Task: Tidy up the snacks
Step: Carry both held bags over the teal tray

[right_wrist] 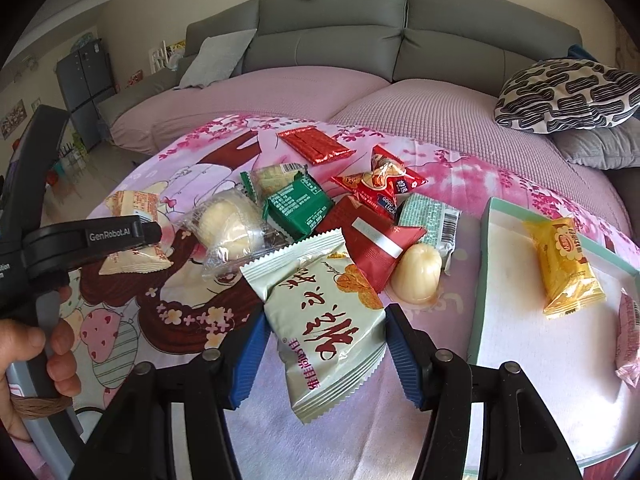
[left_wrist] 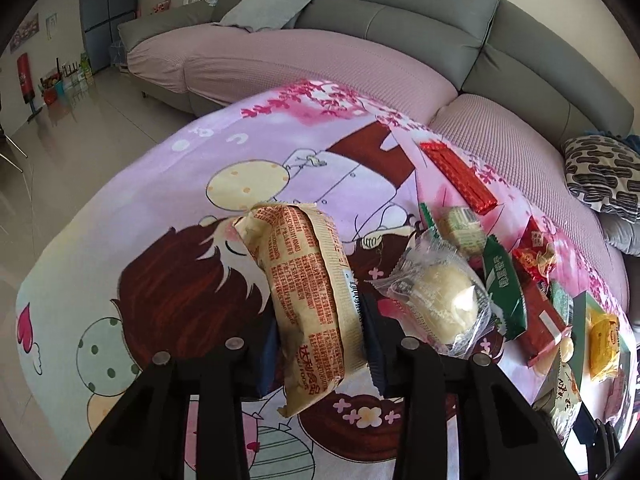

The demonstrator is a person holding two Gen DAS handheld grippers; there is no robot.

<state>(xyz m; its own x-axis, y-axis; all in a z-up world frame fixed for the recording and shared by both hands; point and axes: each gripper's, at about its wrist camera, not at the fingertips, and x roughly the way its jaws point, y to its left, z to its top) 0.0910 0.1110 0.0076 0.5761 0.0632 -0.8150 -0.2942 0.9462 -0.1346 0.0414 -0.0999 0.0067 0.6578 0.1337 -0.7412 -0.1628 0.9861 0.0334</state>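
Over a pink cartoon blanket [left_wrist: 160,208], left tool [left_wrist: 318,344] clamps a beige snack packet [left_wrist: 308,292]; right tool [right_wrist: 326,350] grips a pale-green packet [right_wrist: 328,320].

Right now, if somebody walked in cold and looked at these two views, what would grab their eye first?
Probably the two packets in the fingers: the left gripper clamps a cream snack packet with red print, and the right gripper grips a pale green packet with red characters. Behind them a heap of wrapped snacks lies on the pink cartoon blanket, and a yellow packet sits in the teal-rimmed tray on the right.
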